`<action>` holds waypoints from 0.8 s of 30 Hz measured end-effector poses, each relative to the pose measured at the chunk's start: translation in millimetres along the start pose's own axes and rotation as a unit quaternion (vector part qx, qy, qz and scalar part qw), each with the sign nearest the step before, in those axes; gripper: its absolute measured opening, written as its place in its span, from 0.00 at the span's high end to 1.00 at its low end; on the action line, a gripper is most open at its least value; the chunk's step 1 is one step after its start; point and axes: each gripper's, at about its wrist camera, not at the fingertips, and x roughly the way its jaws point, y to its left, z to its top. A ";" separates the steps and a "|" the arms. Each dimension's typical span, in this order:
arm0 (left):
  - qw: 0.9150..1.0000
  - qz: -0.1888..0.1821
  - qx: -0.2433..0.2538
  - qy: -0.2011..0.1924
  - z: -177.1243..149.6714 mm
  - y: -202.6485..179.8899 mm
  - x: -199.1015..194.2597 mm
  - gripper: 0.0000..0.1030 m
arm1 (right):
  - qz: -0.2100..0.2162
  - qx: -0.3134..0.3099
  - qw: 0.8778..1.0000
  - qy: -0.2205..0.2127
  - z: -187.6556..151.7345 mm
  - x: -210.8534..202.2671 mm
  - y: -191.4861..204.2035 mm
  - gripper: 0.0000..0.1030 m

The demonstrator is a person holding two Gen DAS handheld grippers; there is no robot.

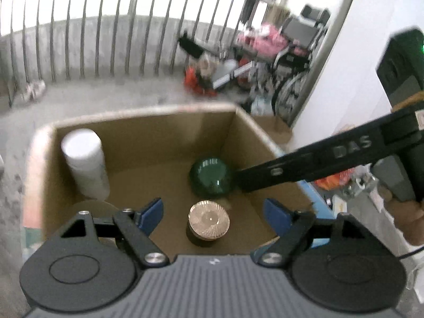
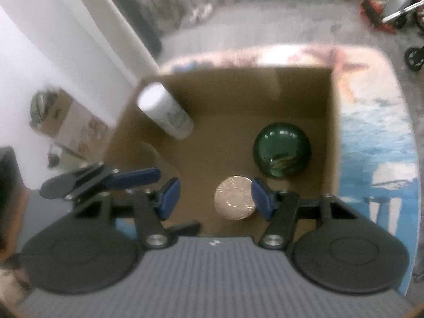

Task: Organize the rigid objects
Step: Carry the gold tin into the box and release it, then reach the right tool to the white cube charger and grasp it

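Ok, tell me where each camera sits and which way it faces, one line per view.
Left wrist: on the left gripper, angled down into the cardboard box; its blue fingers stand open, and the right gripper with a hand enters from the right.
Right wrist: on the right gripper, looking down into the box; the left gripper shows at left.
Shared: white bottle, green jar, gold-lidded jar.

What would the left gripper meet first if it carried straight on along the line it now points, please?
Probably the gold-lidded jar standing in the cardboard box: it sits centred between and just beyond the open left gripper. Depth is hard to judge, so it may instead pass above the lid.
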 end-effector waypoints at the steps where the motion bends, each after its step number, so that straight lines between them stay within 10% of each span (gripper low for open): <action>1: 1.000 0.003 0.006 -0.017 -1.5 -2.7 -15.2 0.15 | 0.002 -0.002 1.000 -0.016 -5.3 -16.3 2.6 0.43; 12: 0.992 -0.019 0.066 -0.108 -69.2 -41.9 -111.6 0.10 | 0.039 0.004 0.988 -0.149 -122.6 -136.4 23.9 0.43; 24: 0.992 -0.022 0.123 -0.021 -148.7 -82.4 -23.3 0.11 | 0.058 0.145 0.977 -0.144 -231.3 -68.1 -17.8 0.43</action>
